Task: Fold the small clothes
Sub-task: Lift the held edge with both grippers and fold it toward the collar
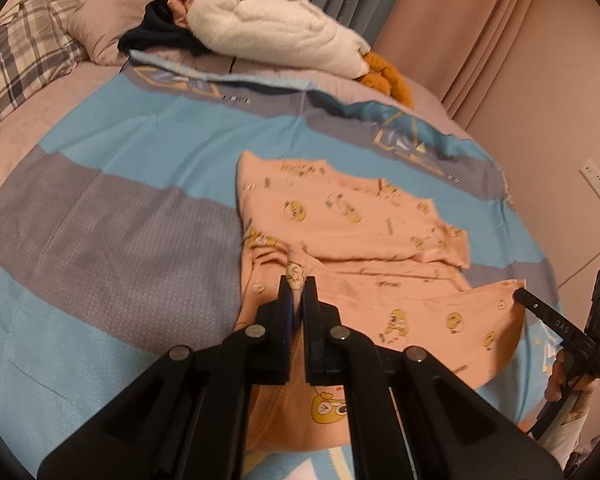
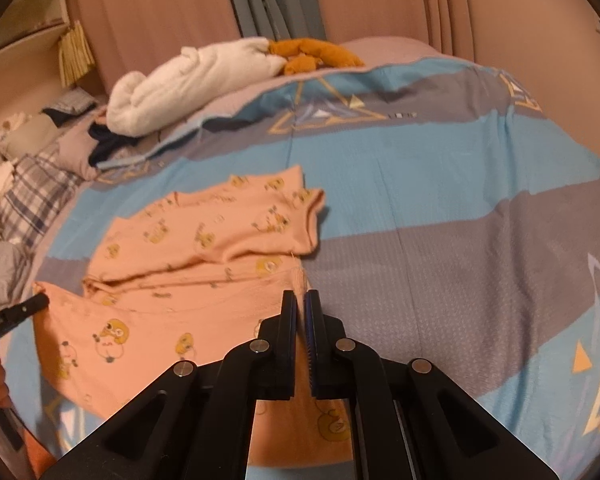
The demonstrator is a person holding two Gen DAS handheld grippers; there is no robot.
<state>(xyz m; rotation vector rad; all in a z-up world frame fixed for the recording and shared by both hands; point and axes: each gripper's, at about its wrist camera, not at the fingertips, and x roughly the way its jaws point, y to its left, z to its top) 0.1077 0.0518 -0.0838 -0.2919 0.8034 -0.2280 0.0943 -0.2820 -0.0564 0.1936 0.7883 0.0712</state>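
Left gripper: jaws brought together, clamped on a bunched corner of the pink garment. A fold of printed cloth stands up between the fingertips, and the fabric runs down between the fingers toward the camera.

Right gripper: jaws together, pinching the ribbed edge of the same garment at its right side. Cloth hangs below the fingers and fills the gap near the lens.

Cross-views: in the left wrist view the right gripper appears at the far right, its tip touching the garment's lower corner, with a hand on its handle. In the right wrist view the left gripper enters from the left edge, its tip at the opposite corner.

Pink garment: small, salmon-coloured, printed with yellow cartoon figures. It lies on the bed cover, a sheet striped blue and grey. The upper part, with a short sleeve, rests flat ahead of both grippers; the near edge is raised, stretched between the two gripper tips and sagging in the middle.

Other items: white fleece bundle, dark cloth and an orange-brown item at the far side of the bed; plaid pillow to one side; pink curtains behind.
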